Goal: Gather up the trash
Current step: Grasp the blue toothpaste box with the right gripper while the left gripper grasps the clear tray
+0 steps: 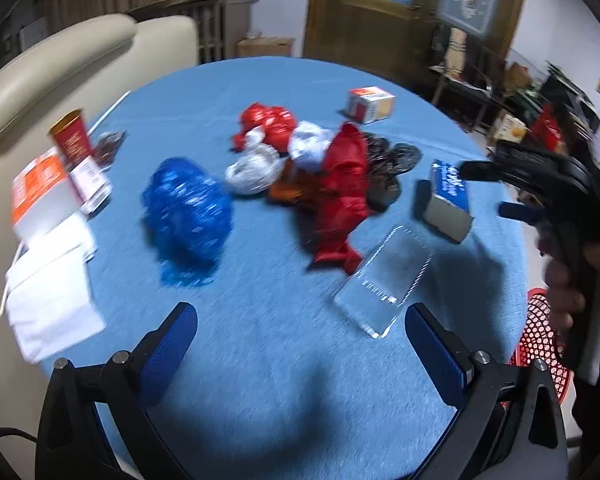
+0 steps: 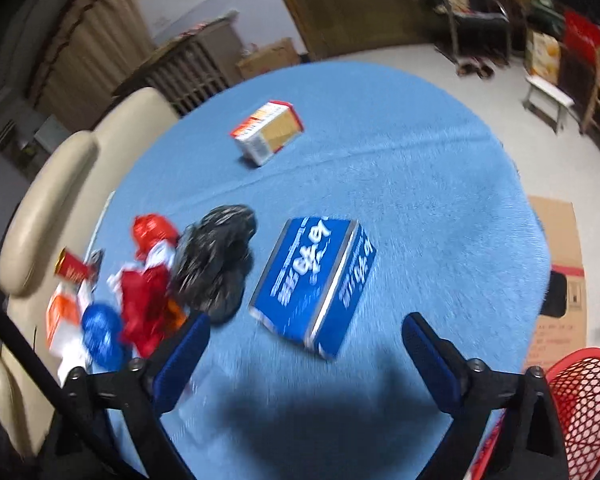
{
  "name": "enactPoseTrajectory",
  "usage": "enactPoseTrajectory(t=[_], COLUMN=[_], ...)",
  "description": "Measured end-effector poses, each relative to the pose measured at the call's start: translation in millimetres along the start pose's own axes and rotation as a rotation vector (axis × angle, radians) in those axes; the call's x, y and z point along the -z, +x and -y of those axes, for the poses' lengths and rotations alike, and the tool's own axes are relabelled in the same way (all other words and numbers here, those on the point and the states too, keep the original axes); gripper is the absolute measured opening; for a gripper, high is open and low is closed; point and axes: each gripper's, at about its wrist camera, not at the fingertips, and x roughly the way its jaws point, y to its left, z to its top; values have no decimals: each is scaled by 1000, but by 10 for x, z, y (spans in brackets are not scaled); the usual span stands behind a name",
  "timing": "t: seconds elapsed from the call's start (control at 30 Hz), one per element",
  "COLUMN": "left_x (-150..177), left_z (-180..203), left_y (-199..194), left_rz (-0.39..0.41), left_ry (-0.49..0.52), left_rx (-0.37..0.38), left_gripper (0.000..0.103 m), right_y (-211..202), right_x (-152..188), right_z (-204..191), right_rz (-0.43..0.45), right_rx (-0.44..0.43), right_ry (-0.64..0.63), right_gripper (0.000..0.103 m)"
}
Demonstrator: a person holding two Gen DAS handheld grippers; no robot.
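Note:
Trash lies scattered on a round table under a blue cloth. A crumpled blue bag, red bags, white bags, a dark bag and a clear plastic box sit ahead of my left gripper, which is open and empty above the cloth. In the right wrist view a blue carton lies just ahead of my right gripper, open with nothing between its fingers. The right gripper also shows beside the blue carton in the left wrist view.
A small orange and white box lies at the far side. Cartons, a red tube and white paper crowd the left edge by a cream sofa. A red mesh basket stands off the table's right edge, cardboard beyond.

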Motion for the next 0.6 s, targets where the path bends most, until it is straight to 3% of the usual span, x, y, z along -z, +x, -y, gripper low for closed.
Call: enactPoseTrajectory(t=[0.2, 0.33, 0.47, 0.6], left_x=[-134, -165, -147, -80], left_z=[215, 310, 385, 446], left_y=[218, 391, 557, 619], left_rz=[5, -44, -88, -116], left_ry=[104, 135, 153, 162], left_rx=[99, 168, 199, 210], left_gripper=[101, 77, 69, 55], right_y=[293, 386, 399, 472], right_x=[-218, -247, -276, -297], right_z=[-184, -187, -211, -234], right_rz=[-40, -59, -85, -157], right_rx=[122, 127, 136, 106], right_ry=[2, -4, -33, -21], right_gripper=[85, 75, 75, 75])
